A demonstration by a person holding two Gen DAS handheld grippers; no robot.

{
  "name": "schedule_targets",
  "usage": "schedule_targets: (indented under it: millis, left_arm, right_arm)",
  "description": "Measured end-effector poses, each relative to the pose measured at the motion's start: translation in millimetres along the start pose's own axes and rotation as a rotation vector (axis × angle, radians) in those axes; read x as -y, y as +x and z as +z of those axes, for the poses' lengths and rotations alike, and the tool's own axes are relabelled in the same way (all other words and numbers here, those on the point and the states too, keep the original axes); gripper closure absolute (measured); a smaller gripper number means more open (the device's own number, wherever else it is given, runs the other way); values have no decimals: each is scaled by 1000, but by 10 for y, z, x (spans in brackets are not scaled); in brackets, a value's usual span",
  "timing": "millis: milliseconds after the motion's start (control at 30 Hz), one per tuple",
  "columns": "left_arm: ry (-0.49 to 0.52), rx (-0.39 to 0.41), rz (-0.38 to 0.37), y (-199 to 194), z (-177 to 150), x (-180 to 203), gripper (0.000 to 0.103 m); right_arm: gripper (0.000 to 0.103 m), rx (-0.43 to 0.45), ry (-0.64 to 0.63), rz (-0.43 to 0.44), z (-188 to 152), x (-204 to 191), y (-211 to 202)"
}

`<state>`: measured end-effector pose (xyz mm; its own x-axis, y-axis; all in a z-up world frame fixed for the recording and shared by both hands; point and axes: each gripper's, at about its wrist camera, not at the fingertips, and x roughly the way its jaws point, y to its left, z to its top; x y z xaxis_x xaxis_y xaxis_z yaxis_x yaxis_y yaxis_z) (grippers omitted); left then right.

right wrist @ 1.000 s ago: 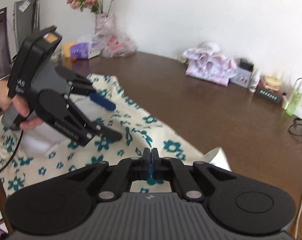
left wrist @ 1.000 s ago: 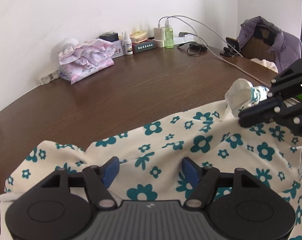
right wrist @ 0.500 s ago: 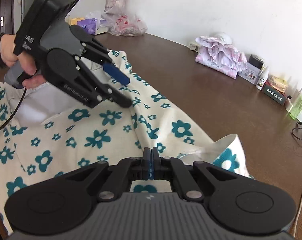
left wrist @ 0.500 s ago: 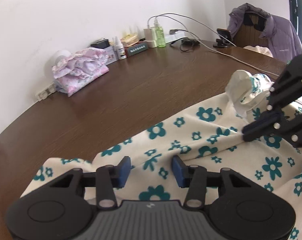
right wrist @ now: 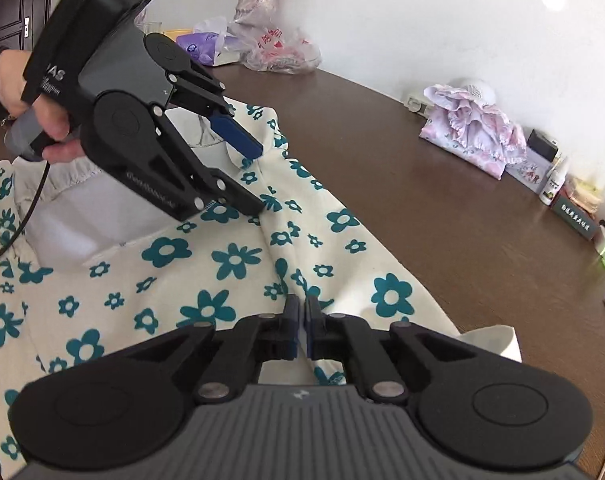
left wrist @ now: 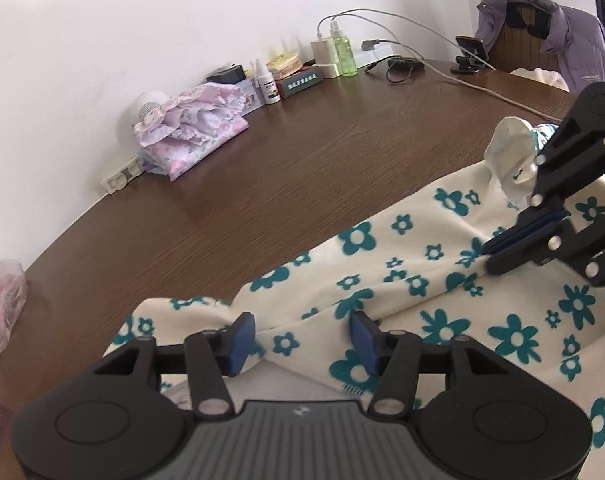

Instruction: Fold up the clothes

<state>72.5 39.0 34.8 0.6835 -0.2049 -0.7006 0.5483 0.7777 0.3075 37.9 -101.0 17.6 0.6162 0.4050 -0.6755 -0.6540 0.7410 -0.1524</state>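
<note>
We see the cream garment with teal flowers spread on the brown wooden table. Its long axis runs from the left gripper toward the right gripper, a raised fold ridge following that line. One end, under the left gripper, shows a gathered waistband and pale inner lining; the other end, beyond the right gripper, turns up into a white cuff-like opening. The fabric looks soft and lightly rumpled.

The left gripper's jaws are partly apart and opening, the fold ridge lying between its blue pads; we cannot tell whether they still press on it. A hand holds that gripper's handle. The right gripper's jaws are closed together on a pinch of the garment's ridge.

Ahead of both tools, well apart, lie a folded pink floral cloth, small bottles and a green spray bottle along the white wall. A purple jacket hangs over a chair beyond the right gripper.
</note>
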Motion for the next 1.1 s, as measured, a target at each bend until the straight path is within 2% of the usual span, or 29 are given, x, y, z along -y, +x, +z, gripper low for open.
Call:
schedule_targets:
  millis: [167, 233, 300, 400, 433, 467, 567, 600, 633, 667, 700, 800, 867, 967, 1000, 1100]
  left_arm:
    - [-72, -20, 33, -7, -48, -128, 48]
    - [-70, -24, 58, -39, -32, -114, 49]
    - [-68, -10, 63, -146, -1, -98, 50]
    - [-97, 51, 22, -413, 84, -80, 49]
    - [-112, 83, -1, -505, 149, -53, 44]
    - [-127, 115, -25, -570, 230, -8, 36]
    - [-139, 160, -98, -575, 523, 267, 32]
    - [-126, 150, -123, -524, 605, 399, 32]
    - [-106, 135, -145, -457, 673, 549, 32]
    - [-79, 123, -161, -393, 716, 690, 32]
    - [-45, 113, -164, -332, 731, 833, 32]
    - [10, 61, -171, -179, 660, 1125, 39]
    - [-5, 9, -187, -100, 561, 1198, 43]
    - [-28, 14, -186, -213, 477, 1282, 47]
    - [-45, 31, -208, -289, 480, 1322, 46]
    - [-75, 74, -339, -505, 490, 1547, 43]
  right_arm:
    - [100, 2, 20, -2, -65, 15, -87]
    - [98, -7, 26, -2, -81, 29, -128]
    - [98, 11, 65, 13, -109, 91, -342]
    - [97, 119, 197, -38, -231, 419, -952]
    - [96, 139, 254, -79, -285, 578, -1114]
    - [95, 145, 307, -113, -339, 738, -1221]
    - [94, 125, 387, -130, -422, 1036, -1210]
    - [86, 112, 377, -119, -433, 1042, -1126]
    - [70, 99, 365, -108, -443, 1043, -1037]
    - [64, 86, 352, -96, -453, 1043, -948]
    - [62, 60, 339, -99, -473, 1032, -858]
    - [66, -36, 341, -136, -678, 1064, -566]
    - [68, -27, 396, -141, -825, 1141, -603]
    - [66, 63, 442, -136, -941, 1211, -1012]
    - [66, 66, 449, -144, -974, 1213, -1106]
    - [66, 51, 462, -150, -1083, 1189, -1329]
